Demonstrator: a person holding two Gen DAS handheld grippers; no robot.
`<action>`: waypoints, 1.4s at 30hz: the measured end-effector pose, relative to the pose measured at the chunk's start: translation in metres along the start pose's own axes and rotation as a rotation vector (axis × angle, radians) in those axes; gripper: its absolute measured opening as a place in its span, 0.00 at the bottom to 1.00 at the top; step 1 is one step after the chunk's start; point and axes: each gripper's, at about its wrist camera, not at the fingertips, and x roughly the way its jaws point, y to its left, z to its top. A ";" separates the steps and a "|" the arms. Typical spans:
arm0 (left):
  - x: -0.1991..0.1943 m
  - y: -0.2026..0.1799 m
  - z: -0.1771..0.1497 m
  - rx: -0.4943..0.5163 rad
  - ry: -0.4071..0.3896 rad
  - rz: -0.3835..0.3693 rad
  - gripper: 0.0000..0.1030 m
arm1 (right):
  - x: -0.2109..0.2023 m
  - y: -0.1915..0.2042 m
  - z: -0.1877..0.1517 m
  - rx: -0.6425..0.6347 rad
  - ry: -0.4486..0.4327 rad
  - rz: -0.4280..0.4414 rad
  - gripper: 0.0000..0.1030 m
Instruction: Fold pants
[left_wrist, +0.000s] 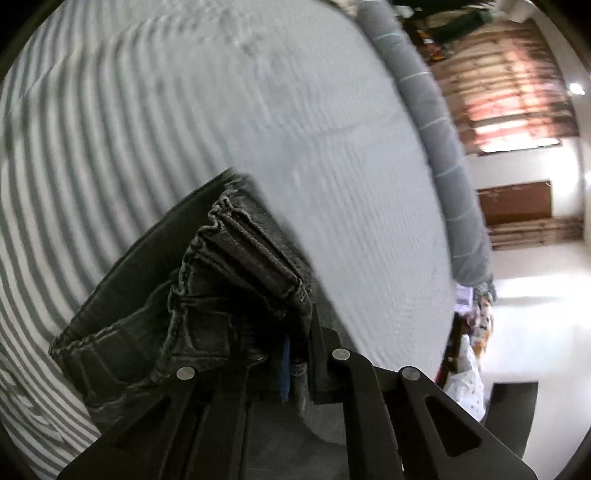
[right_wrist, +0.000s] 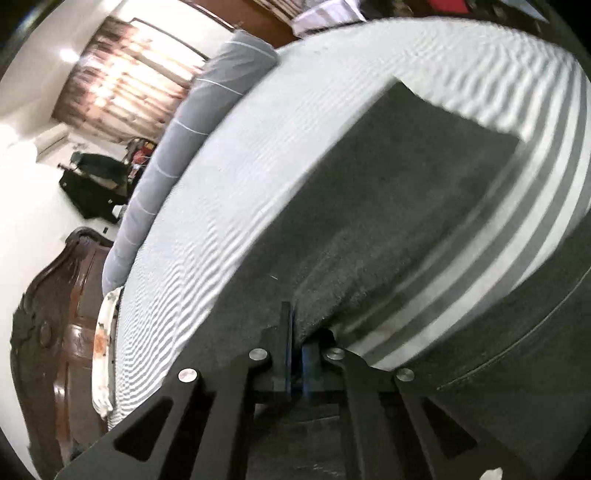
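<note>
Your left gripper (left_wrist: 295, 343) is clamped tight on the dark pants (left_wrist: 207, 291), their bunched hems and seams piled right at its fingertips over the striped bedsheet (left_wrist: 110, 147). Your right gripper (right_wrist: 295, 343) is pinched closed on the pants' fabric too, which spreads flat ahead of it across the bed.

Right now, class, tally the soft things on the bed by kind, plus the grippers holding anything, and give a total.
Dark grey pants: 1
Grey bolster pillow with thin white bands: 1
Grey-and-white striped bedsheet: 1
Grippers shut on the pants: 2, left gripper and right gripper
Total: 5
</note>
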 end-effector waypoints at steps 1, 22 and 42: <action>-0.006 -0.011 0.003 0.032 -0.004 -0.023 0.06 | -0.007 0.006 0.003 -0.015 -0.014 0.004 0.04; -0.011 0.080 -0.068 0.338 0.330 0.249 0.07 | -0.123 -0.022 -0.091 -0.174 0.010 -0.256 0.03; -0.015 0.071 -0.095 0.549 0.107 0.388 0.14 | -0.101 -0.078 -0.116 -0.035 0.112 -0.261 0.03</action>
